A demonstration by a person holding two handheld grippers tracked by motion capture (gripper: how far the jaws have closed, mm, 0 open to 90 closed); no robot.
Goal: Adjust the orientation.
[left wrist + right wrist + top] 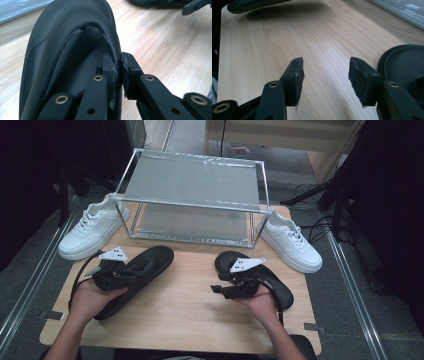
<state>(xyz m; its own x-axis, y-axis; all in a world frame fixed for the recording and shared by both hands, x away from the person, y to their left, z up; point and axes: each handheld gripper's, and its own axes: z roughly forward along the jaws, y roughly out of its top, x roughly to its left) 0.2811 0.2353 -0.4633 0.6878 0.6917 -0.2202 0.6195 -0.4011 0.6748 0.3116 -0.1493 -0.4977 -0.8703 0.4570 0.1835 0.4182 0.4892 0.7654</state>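
Two black slippers lie on the wooden table [185, 305]. My left gripper [118, 75] is shut on the upper edge of the left black slipper [65, 50], one pad inside the strap and one outside. From above, that slipper [145, 270] stretches from my left hand toward the rack, with the left gripper [127, 270] on it. My right gripper [325, 80] stands open over bare wood, nothing between its pads; the right black slipper [404, 60] lies just beside its right jaw. In the high view the right gripper [222, 287] points left, over the right slipper [270, 280].
A metal-framed two-level rack [192, 195] stands at the back of the table. A white sneaker [92, 227] sits left of it and another white sneaker [290, 240] right of it. Bare wood lies between the two slippers. Cables run on the floor at the right.
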